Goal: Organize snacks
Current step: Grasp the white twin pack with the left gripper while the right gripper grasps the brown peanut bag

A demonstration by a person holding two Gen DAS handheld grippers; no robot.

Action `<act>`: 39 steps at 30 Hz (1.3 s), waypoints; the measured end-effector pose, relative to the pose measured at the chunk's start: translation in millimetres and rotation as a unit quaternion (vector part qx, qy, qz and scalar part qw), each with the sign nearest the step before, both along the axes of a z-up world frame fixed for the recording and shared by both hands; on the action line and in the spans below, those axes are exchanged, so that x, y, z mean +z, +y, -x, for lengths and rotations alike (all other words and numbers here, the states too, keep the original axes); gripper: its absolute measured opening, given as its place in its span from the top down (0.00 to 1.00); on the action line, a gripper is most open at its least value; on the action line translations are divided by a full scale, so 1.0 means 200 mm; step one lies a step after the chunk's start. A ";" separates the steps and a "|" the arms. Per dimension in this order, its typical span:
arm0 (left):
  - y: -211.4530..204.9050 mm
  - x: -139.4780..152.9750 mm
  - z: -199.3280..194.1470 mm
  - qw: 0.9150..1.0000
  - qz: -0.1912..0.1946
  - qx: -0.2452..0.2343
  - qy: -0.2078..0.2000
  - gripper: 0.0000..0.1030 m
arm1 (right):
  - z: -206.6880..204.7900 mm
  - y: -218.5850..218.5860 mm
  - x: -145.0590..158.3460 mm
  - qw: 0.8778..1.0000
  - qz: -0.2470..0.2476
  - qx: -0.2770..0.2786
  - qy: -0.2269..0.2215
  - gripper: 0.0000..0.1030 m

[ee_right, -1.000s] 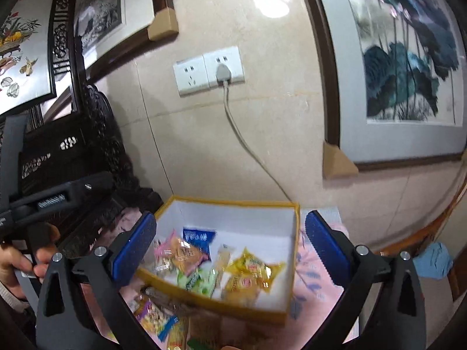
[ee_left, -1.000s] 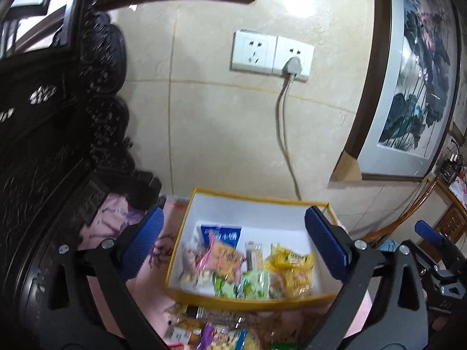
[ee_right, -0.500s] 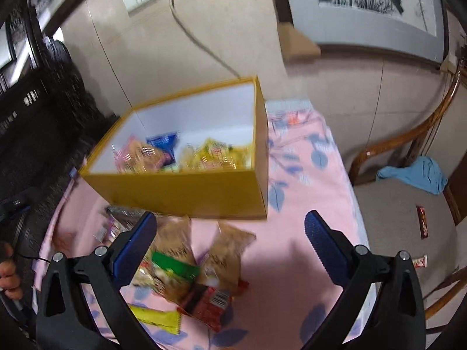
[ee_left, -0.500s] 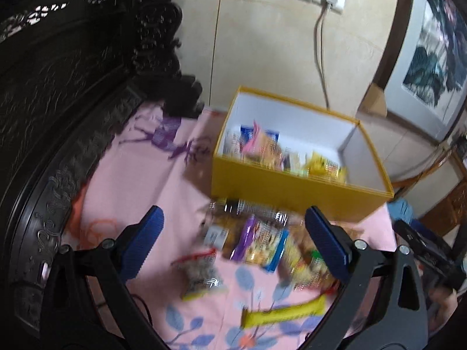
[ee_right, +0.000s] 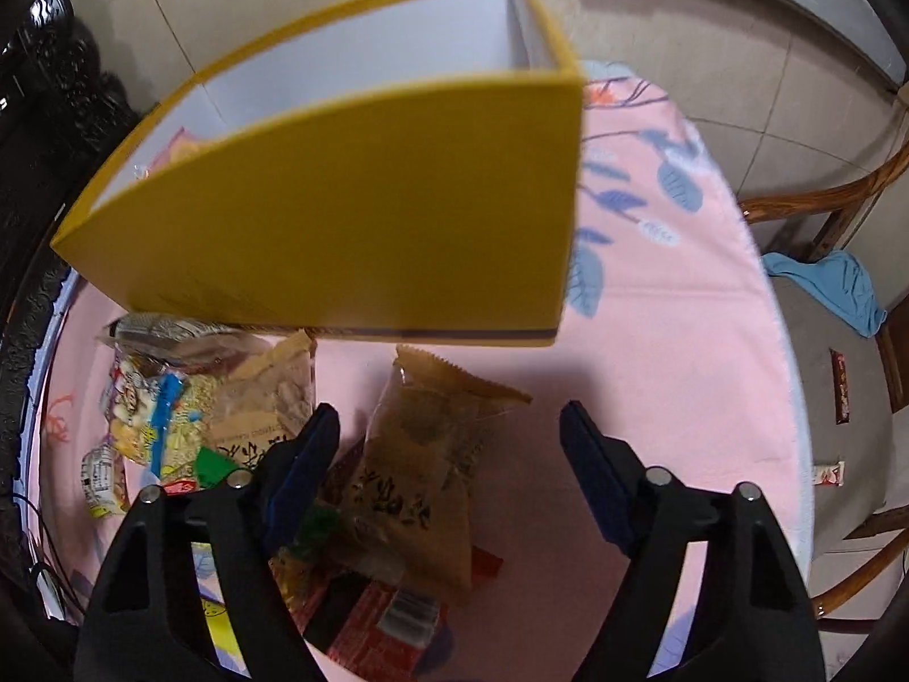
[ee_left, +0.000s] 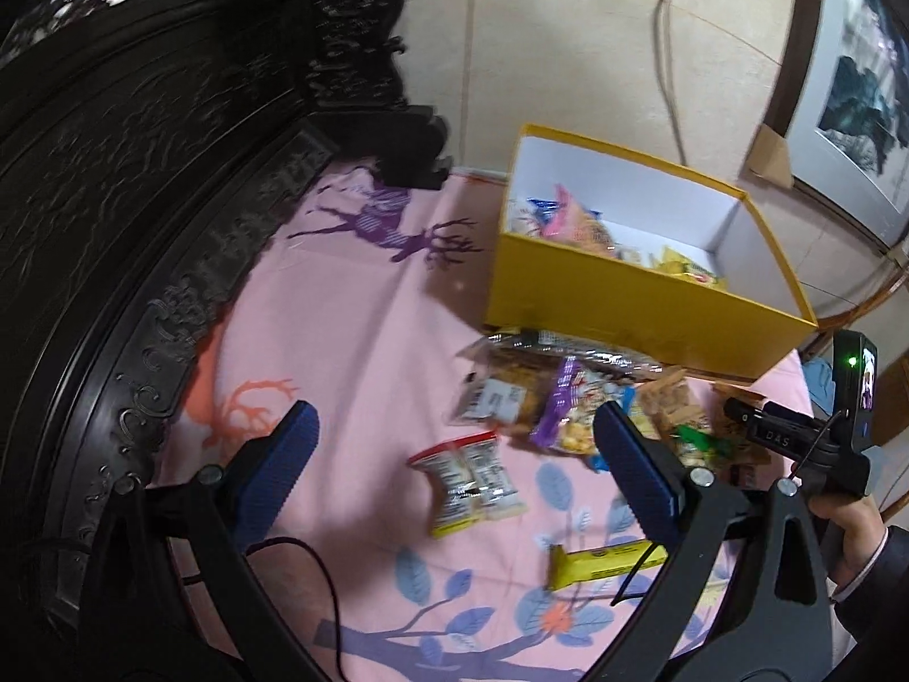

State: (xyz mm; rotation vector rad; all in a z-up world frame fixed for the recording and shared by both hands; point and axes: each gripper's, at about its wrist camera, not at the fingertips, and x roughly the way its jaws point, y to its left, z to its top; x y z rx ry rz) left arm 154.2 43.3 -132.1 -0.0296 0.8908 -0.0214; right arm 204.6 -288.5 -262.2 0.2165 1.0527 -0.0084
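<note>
A yellow box (ee_left: 642, 295) with a white inside holds several snack packs on a pink tablecloth (ee_left: 352, 341); it fills the upper right wrist view (ee_right: 363, 216). Loose snacks lie in front of it: a white twin pack (ee_left: 468, 477), a purple pack (ee_left: 568, 403), a yellow bar (ee_left: 602, 560). My left gripper (ee_left: 454, 477) is open and empty above the twin pack. My right gripper (ee_right: 449, 466) is open and empty, just above a brown translucent pack (ee_right: 420, 472); a red pack (ee_right: 375, 619) lies under it.
A dark carved wooden frame (ee_left: 113, 170) runs along the left. A tiled wall with a cord (ee_left: 664, 57) stands behind the box. A wooden chair with a blue cloth (ee_right: 829, 290) stands past the table's right edge, with wrappers (ee_right: 841, 386) on its seat.
Both grippers have tilted down and lowered from facing the wall and box toward the loose snacks on the cloth. The right one has come close over the brown pack. Both stay open.
</note>
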 end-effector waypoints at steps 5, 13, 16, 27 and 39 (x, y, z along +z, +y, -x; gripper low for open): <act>0.07 -0.07 -0.01 1.000 -0.003 0.018 0.019 0.04 | 0.03 0.03 0.00 0.999 0.022 0.023 -0.003 0.68; -0.03 -0.29 -0.06 0.998 -0.014 -0.001 0.064 0.04 | 0.23 -0.04 0.22 0.998 0.008 0.005 -0.063 0.71; -0.08 -0.39 -0.09 0.997 -0.018 -0.004 0.079 0.04 | 0.30 -0.03 0.32 0.996 -0.001 0.015 -0.085 0.71; -0.10 -0.60 -0.18 0.993 -0.030 0.015 0.117 0.04 | 0.38 0.06 0.49 0.992 -0.049 0.031 -0.110 0.71; -0.10 -0.68 -0.20 0.992 -0.021 -0.013 0.127 0.55 | 0.38 0.08 0.56 0.991 -0.055 0.033 -0.122 0.71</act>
